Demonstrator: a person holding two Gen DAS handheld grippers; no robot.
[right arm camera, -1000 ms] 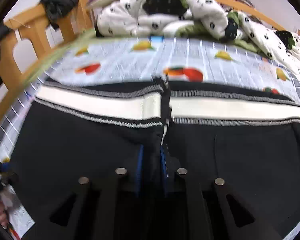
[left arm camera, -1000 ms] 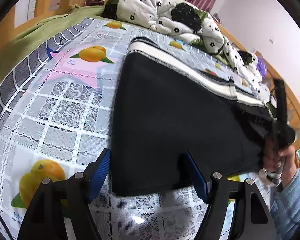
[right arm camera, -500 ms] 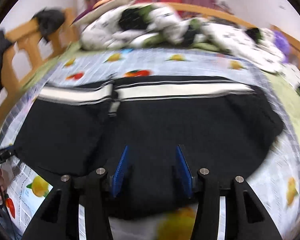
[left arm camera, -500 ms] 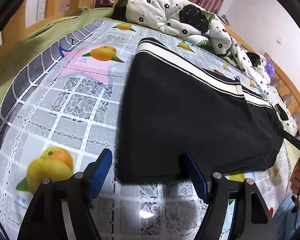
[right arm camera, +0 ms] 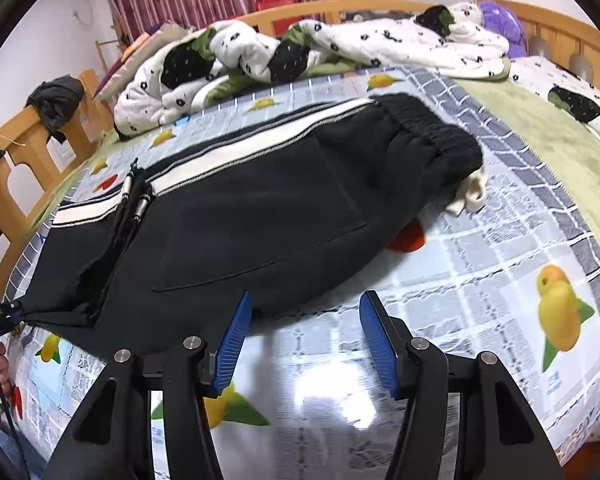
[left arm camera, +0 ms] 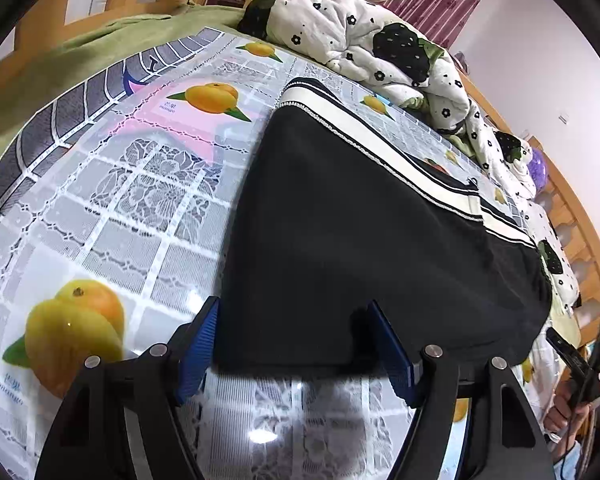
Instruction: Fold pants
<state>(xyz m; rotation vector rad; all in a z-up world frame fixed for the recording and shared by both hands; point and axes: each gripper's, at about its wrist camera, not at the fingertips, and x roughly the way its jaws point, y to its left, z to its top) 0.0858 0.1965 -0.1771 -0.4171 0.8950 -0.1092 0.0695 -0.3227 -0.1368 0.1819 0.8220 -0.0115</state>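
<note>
Black fabric: pants (left arm camera: 364,248) spread flat on the fruit-print tablecloth (left arm camera: 112,208) over the bed, folded along their length, white side stripe (right arm camera: 236,160) along the far edge.
Long axis: left to right across the cloth; hem end at left, elastic waistband (right arm camera: 432,132) at far right.
Left gripper (left arm camera: 296,354): jaws wide apart, straddling the near-left hem corner, pads not pressing, nothing held.
Right gripper (right arm camera: 306,338): jaws have just been opening; only bare cloth between them, pants edge just beyond the left pad.
Direction from tongs: ahead and slightly left of the right gripper; straight ahead of the left one.
Nearer hand: left for the hem, right for the waistband end, though well short of it.
Likely next: pinch both ends and bring one across the other, judging by the layout.
Background: crumpled floral quilt (right arm camera: 300,48) at far edge, clear of the pants.
</note>
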